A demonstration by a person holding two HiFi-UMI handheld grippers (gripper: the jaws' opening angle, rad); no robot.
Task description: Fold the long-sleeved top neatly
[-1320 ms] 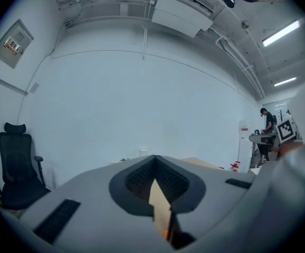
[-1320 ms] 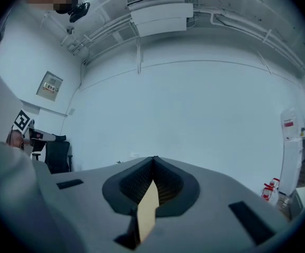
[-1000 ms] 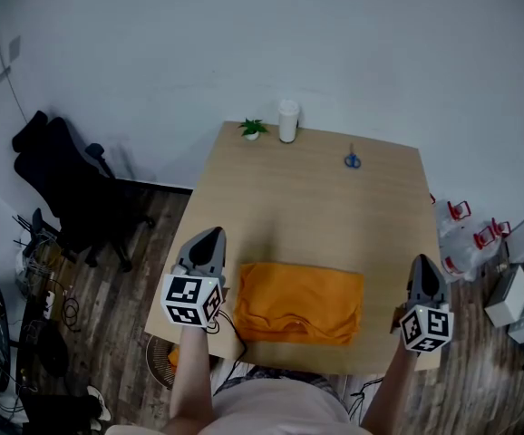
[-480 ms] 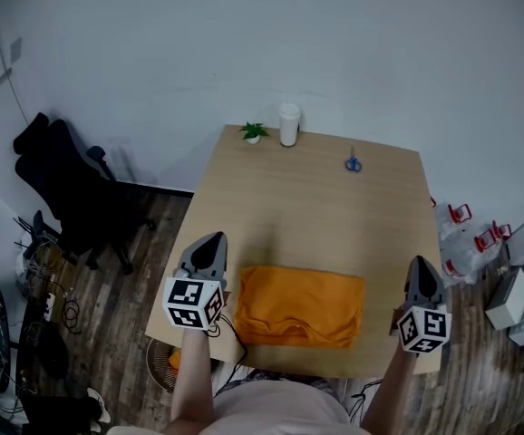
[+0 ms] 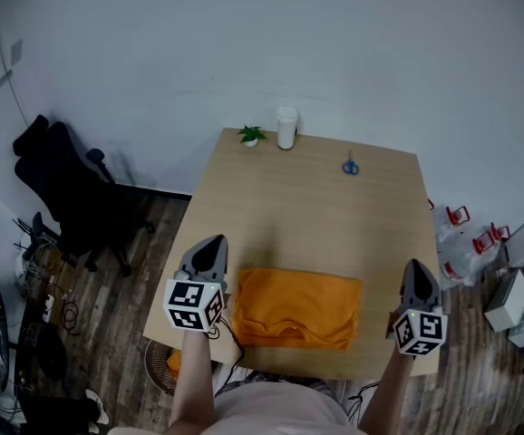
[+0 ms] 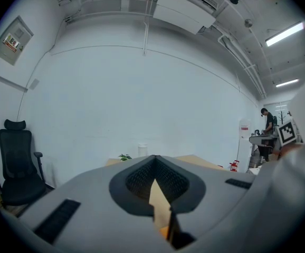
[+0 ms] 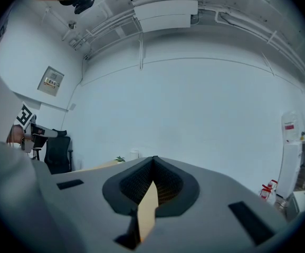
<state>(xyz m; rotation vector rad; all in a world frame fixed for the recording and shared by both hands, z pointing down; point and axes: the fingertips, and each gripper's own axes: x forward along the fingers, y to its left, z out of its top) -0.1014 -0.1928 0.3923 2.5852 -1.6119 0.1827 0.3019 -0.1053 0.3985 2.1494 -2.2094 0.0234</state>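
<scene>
Your left gripper (image 5: 212, 241) and right gripper (image 5: 414, 266) both have their jaws pressed together with nothing in them. Each gripper view is mostly filled by its own grey jaw body, so little of the table shows there. In the left gripper view only a narrow slit below the tips lets through a strip of tabletop and a sliver of orange, too small to tell more.

The top (image 5: 295, 308) lies folded into a rectangle at the near edge of the tabletop (image 5: 316, 208), between your grippers. The left one is just beside its left side, near the tabletop's left edge. The right one is apart from it, at the near right corner. Your arms and body cut off part of the near edge. A round object (image 5: 160, 362) under the near left corner is half hidden.

At the far edge a white cup (image 5: 286, 127) stands upright beside a small plant (image 5: 251, 135); you cannot see into the cup. Blue scissors (image 5: 350, 167) lie near the far right corner.

The cubes (image 5: 192, 304) carry black-and-white square markers, no words. A wall panel (image 6: 12, 40) bears a label too small to read
</scene>
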